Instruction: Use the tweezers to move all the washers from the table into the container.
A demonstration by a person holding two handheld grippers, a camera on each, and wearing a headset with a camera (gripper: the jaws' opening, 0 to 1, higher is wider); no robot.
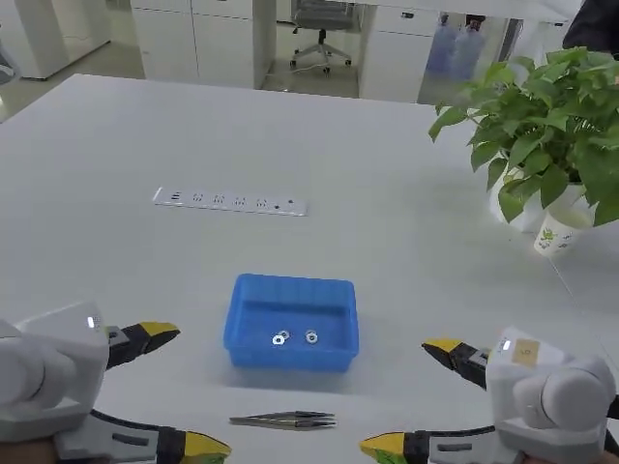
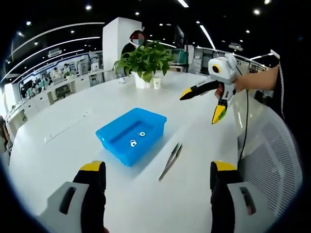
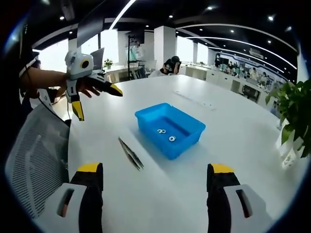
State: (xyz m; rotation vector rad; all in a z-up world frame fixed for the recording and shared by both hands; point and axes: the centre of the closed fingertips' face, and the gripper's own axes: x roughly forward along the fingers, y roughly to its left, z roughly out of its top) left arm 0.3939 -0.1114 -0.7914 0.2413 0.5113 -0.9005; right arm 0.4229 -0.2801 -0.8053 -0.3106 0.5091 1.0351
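Note:
A blue container [image 1: 291, 321] stands on the white table with washers [image 1: 280, 338] on its floor; it also shows as the container [image 2: 131, 134] and the container [image 3: 168, 127]. Metal tweezers [image 1: 283, 420] lie flat on the table just in front of it, seen too as tweezers [image 2: 170, 160] and tweezers [image 3: 130, 154]. My left gripper [image 1: 184, 389] is open at the lower left, holding nothing. My right gripper [image 1: 416, 396] is open at the lower right, also holding nothing. Both hover near the table's front edge, either side of the tweezers.
A white power strip [image 1: 230, 202] lies beyond the container. A potted plant [image 1: 542, 135] and a small white cup [image 1: 553, 235] stand at the right. A mesh chair back [image 3: 34, 160] is near the table edge.

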